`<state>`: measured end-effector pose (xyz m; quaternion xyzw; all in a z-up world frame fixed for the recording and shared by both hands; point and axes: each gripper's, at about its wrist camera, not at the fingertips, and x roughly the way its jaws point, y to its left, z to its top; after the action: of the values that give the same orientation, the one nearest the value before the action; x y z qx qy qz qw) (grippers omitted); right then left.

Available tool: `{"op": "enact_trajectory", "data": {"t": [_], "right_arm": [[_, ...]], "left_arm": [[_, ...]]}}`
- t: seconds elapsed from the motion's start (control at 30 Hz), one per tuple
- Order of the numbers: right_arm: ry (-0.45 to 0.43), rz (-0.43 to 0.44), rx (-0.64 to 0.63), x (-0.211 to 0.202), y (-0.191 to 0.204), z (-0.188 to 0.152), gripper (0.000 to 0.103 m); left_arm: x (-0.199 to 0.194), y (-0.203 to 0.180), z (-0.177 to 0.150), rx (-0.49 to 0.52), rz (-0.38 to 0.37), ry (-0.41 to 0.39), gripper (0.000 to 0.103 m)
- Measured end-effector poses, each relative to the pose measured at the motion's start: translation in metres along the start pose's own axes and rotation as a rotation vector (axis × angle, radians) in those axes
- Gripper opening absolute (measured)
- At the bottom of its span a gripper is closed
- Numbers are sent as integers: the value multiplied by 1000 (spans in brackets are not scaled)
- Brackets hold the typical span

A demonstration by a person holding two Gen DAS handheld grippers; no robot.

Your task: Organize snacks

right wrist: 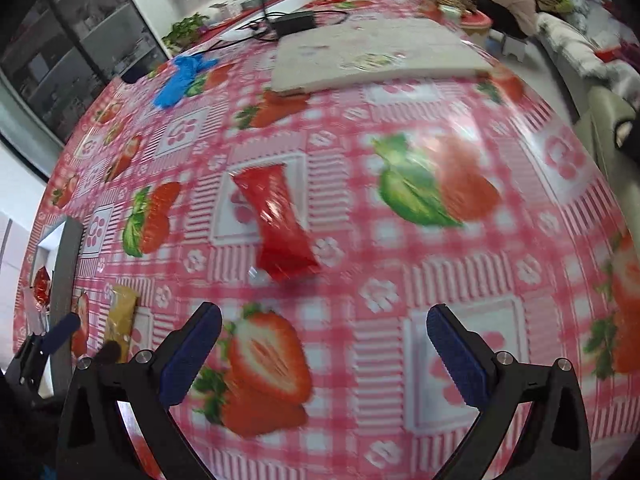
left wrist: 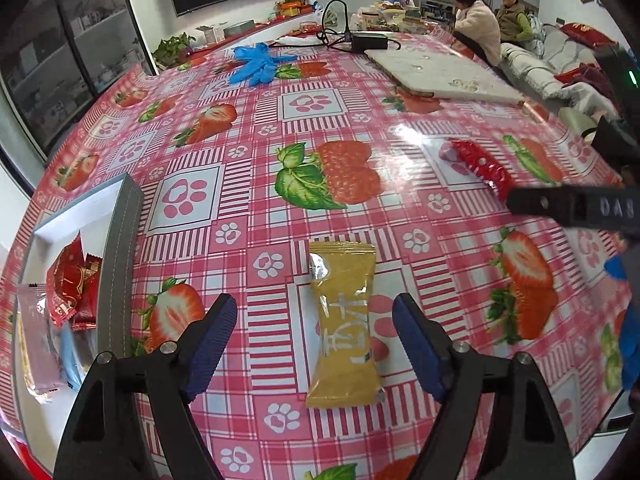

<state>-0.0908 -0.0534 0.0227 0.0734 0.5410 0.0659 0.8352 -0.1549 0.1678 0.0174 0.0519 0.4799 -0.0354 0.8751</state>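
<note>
A yellow snack packet [left wrist: 344,324] lies flat on the strawberry tablecloth, between the tips of my open left gripper [left wrist: 314,312]; it also shows in the right wrist view [right wrist: 122,322]. A red snack packet [right wrist: 280,224] lies ahead of my open, empty right gripper [right wrist: 324,320]; in the left wrist view the red packet [left wrist: 482,166] lies at the right, next to the right gripper's finger [left wrist: 568,204]. A grey-walled white box [left wrist: 120,248] at the left holds several red, pink and blue packets [left wrist: 68,284]. The right wrist view is motion-blurred.
A white foam board [left wrist: 440,72], blue gloves [left wrist: 256,64] and a black power adapter with cables [left wrist: 368,42] lie on the far side of the table. Two people [left wrist: 480,24] sit beyond the far edge, near a sofa.
</note>
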Motion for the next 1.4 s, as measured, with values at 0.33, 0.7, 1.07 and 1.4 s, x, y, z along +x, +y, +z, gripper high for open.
{"op": "enact_trajectory", "data": {"t": [0.33, 0.7, 1.07, 1.4], "right_arm": [[8, -121, -180, 48, 35, 34, 103], [-162, -104, -207, 41, 32, 16, 103], [-175, -104, -204, 41, 32, 15, 103], [-175, -104, -205, 41, 32, 15, 103]], "left_arm": [[25, 14, -1, -99, -43, -13, 103], [25, 12, -2, -93, -47, -55, 103], [25, 12, -2, -93, -47, -55, 103], [25, 13, -2, -94, -47, -55, 103]]}}
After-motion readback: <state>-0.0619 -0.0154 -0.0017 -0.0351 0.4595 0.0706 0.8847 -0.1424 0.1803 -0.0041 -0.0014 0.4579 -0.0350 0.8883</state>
